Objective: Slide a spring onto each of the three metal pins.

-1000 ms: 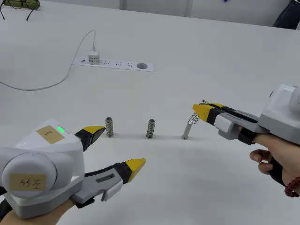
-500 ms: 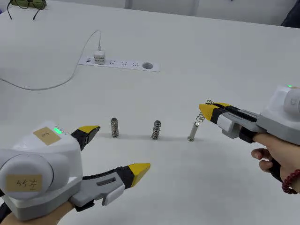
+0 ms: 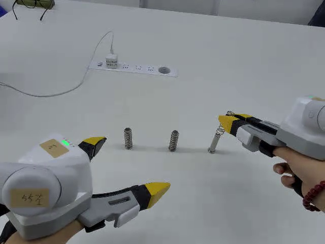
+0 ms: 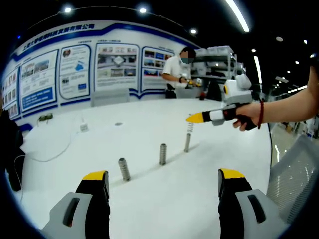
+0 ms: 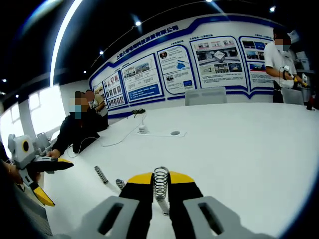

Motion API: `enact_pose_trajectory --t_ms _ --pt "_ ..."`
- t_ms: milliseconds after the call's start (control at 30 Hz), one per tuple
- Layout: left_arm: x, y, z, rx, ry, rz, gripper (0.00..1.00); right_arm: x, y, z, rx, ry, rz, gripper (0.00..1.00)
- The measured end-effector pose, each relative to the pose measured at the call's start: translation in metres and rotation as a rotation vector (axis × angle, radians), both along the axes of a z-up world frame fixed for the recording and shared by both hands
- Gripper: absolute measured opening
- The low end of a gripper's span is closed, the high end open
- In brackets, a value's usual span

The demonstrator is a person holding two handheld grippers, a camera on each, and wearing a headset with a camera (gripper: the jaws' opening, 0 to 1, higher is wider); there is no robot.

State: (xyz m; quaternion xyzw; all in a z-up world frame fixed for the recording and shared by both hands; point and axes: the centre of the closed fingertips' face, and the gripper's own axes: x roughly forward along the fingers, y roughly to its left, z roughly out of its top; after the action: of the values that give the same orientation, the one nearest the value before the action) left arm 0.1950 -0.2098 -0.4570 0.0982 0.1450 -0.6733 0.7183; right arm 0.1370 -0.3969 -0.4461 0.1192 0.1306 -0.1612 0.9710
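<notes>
Three metal pins stand in a row on the white table. The left pin (image 3: 128,138) and the middle pin (image 3: 173,141) each carry a spring. My right gripper (image 3: 227,121) is shut on a third spring (image 3: 219,130), which tilts over the top of the right pin (image 3: 212,147). In the right gripper view the spring (image 5: 160,183) stands upright between the yellow fingertips (image 5: 140,179). My left gripper (image 3: 126,166) is open and holds nothing, near the front edge, in front of the left pin. From the left gripper view the row of pins (image 4: 163,154) lies ahead, the right gripper (image 4: 197,118) at its far end.
A white power strip (image 3: 134,67) with a plugged charger and a cable (image 3: 76,87) lies further back on the table. Dark glasses (image 3: 33,2) rest at the far left corner. People (image 5: 79,127) sit or stand beyond the table.
The head camera has drifted, shifting the whole picture. The right gripper still holds the spring at the top of the right pin. The left gripper has hardly moved.
</notes>
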Motion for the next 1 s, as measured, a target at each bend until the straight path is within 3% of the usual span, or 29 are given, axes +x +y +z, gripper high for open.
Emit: enact_pose_trajectory --t_ms 133,533,1000 --pt "0.001 -0.001 0.002 -0.024 0.027 0.015 0.96 0.000 -0.001 -0.001 0.003 -0.004 -0.005 0.12" --pt "-0.002 0.002 -0.006 0.013 0.035 0.027 1.00 0.001 0.002 -0.006 -0.025 -0.002 0.001 0.12" --pt "0.002 0.005 -0.008 0.021 0.053 0.042 1.00 0.002 0.005 -0.020 -0.081 0.043 0.014 0.12"
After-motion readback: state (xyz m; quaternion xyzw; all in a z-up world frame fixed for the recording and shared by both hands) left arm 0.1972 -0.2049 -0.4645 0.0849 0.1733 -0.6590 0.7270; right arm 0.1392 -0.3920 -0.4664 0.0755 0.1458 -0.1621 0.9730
